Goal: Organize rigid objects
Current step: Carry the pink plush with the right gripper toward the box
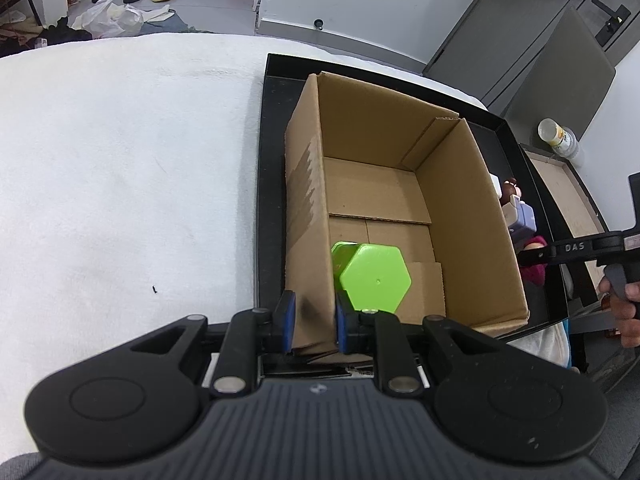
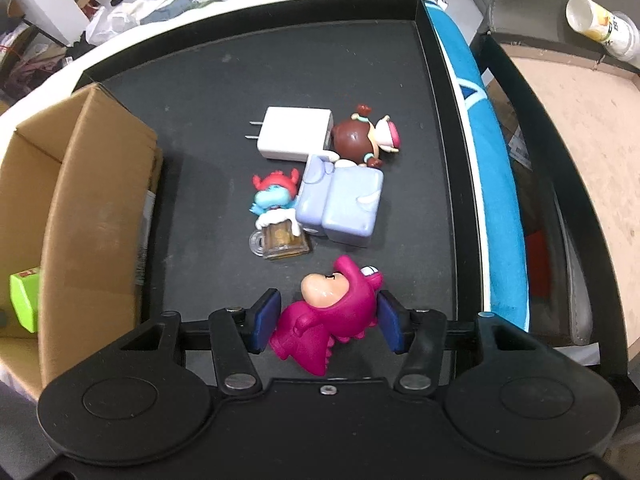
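The right tongs [image 2: 327, 322] clamp the magenta dinosaur figurine [image 2: 328, 316] at its waist: light, hard, glossy plastic, likely slippery. The left tongs [image 1: 314, 322] pinch the cardboard box [image 1: 472, 216] wall.

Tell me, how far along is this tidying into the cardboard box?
Early. Done: only a green hexagonal block lies in the cardboard box. In hand: the left gripper pinches the box wall, and the right gripper is shut on a pink dinosaur figure. Left on the black tray: white charger, brown-haired figure, lavender toy, blue figure, mug toy.
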A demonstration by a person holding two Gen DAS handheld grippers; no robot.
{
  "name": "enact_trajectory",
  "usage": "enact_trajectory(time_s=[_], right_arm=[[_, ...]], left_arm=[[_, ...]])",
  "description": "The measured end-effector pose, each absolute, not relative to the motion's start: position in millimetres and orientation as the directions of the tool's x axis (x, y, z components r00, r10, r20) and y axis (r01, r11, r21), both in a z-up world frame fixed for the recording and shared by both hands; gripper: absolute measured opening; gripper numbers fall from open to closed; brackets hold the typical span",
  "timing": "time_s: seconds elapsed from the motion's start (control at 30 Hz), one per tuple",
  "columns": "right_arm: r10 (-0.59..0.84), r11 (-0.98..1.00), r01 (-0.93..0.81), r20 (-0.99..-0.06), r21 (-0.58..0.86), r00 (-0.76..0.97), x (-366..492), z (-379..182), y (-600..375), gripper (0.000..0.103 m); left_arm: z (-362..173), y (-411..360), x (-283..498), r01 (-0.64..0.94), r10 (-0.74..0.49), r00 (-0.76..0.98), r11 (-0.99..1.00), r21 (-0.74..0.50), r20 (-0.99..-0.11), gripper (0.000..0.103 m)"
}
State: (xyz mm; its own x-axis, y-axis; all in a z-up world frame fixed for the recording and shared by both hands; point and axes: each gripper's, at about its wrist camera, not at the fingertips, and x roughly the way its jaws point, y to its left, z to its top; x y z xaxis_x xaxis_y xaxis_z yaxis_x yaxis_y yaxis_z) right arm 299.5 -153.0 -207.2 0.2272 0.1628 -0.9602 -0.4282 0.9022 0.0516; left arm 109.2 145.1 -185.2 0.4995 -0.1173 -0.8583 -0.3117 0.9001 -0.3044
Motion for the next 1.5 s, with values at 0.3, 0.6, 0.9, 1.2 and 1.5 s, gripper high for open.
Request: enact_trajectory(time_s=[0.3, 0.6, 0.9, 1.2, 1.5], right_arm=[[0.170, 0.892, -0.450, -0.952, 0.038, 0.257, 288.0, -186.3, -144.5, 0.052], [0.203, 0.867, -0.498, -0.931, 0.026, 0.304, 276.1, -156.0, -121.5, 0.052], [0.231, 0.841, -0.541, -0.910, 0.009, 0.344, 262.3, -131.9, -92.2, 0.052], [0.245, 0.816, -0.578, -0.893, -0.019, 0.376, 246.1, -114.8, -64.7, 0.052], [0.278, 0.787, -0.616, -0.867, -0.041, 0.413, 230.6, -96.7, -37.3, 0.052]], left_arm=[[-184.3, 146.2, 107.1, -0.302, -0.125, 0.511, 0.900, -0.314, -0.850, 0.017], [-183.4, 148.4, 104.3, -0.300, -0.129, 0.521, 0.898, -0.323, -0.843, 0.017], [-186.1, 155.2, 102.4, -0.315, -0.159, 0.521, 0.878, -0.362, -0.839, 0.017], [-185.7, 155.4, 101.9, -0.314, -0.161, 0.522, 0.877, -0.364, -0.837, 0.017], [-184.9, 155.6, 101.5, -0.312, -0.159, 0.525, 0.878, -0.362, -0.836, 0.017]])
